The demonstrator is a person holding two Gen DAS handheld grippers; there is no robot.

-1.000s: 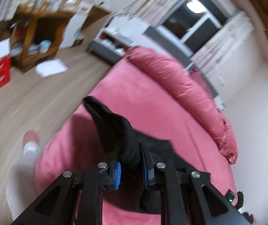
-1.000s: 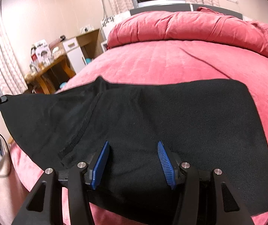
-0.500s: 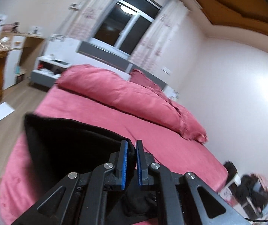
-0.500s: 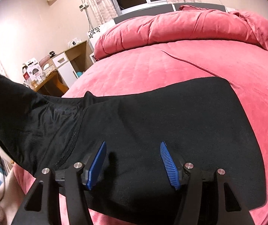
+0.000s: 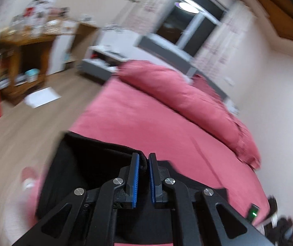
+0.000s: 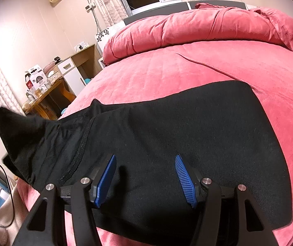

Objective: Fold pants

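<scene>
Black pants (image 6: 177, 127) lie spread across the near part of a red bed (image 6: 187, 65). My right gripper (image 6: 145, 164) hovers open just above the pants near the bed's front edge, holding nothing. My left gripper (image 5: 144, 160) is shut on one end of the pants (image 5: 89, 164) and lifts it off the bed; that raised corner shows at the far left of the right wrist view (image 6: 17, 121). The left wrist view is motion blurred.
A rolled red duvet (image 6: 197, 28) lies along the head of the bed. A wooden desk (image 6: 45, 98) with boxes and bottles stands left of the bed. White paper (image 5: 41, 97) lies on the wood floor. A cable (image 6: 6, 184) hangs at the lower left.
My left gripper has swung about with the pants end, raising it and then lowering it a little to the left. My right gripper has stayed open over the pants.
</scene>
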